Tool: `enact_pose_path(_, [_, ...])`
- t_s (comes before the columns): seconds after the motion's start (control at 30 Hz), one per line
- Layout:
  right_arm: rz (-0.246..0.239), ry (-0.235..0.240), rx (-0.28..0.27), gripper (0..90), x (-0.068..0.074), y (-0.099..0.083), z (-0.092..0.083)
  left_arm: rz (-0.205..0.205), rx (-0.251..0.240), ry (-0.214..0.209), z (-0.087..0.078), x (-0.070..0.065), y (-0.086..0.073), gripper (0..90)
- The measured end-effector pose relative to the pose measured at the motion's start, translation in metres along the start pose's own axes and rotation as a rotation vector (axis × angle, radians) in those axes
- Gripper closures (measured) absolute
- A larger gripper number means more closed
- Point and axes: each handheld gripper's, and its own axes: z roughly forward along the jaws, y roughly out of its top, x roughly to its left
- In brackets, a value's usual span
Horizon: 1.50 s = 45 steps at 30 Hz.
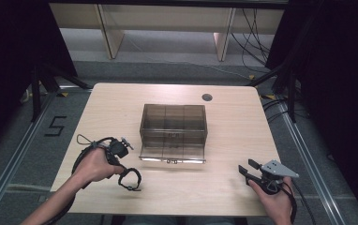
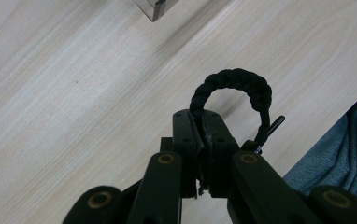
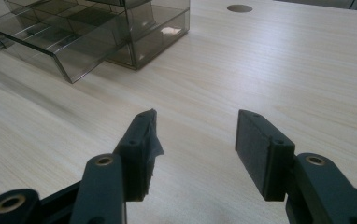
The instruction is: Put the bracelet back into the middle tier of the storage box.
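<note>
My left gripper is clamped tight on a black braided bracelet; the band's loop arcs up and out past the jaw tips, and a small clasp pin sticks out at its far end. In the high view that bracelet hangs from my left gripper just off the near-left corner of the smoky clear drawer box, above the bare wood of the table. The box's lower drawer stands pulled out toward me. My right gripper rests well to the right of the box, its jaws spread wide with nothing between them.
</note>
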Motion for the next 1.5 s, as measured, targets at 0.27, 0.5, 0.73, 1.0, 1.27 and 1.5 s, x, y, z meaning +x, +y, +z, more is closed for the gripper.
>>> enact_pose_path(0.27, [-0.050, -0.009, -0.021, 49.2, -0.004, 0.000, 0.001, 0.002, -0.006, 0.000, -0.005, 0.000, 0.005, 85.0])
enact_pose_path(0.5, [-0.032, 0.001, -0.014, 49.2, -0.002, 0.000, 0.001, 0.009, -0.015, -0.003, -0.008, -0.001, 0.008, 85.0])
enact_pose_path(0.73, [-0.029, 0.004, -0.013, 48.9, -0.002, 0.000, 0.001, 0.013, -0.015, -0.003, -0.015, 0.001, 0.012, 85.0])
enact_pose_path(1.0, [-0.031, 0.001, -0.017, 48.8, -0.002, 0.000, 0.000, 0.015, -0.014, -0.006, -0.017, 0.004, 0.016, 85.0])
enact_pose_path(1.27, [-0.032, 0.001, -0.018, 48.7, -0.002, 0.000, 0.001, 0.027, -0.013, -0.006, -0.023, 0.004, 0.020, 85.0])
enact_pose_path(1.5, [0.005, -0.003, -0.008, 48.7, 0.001, 0.000, 0.000, 0.026, -0.025, 0.000, -0.028, 0.004, 0.024, 85.0])
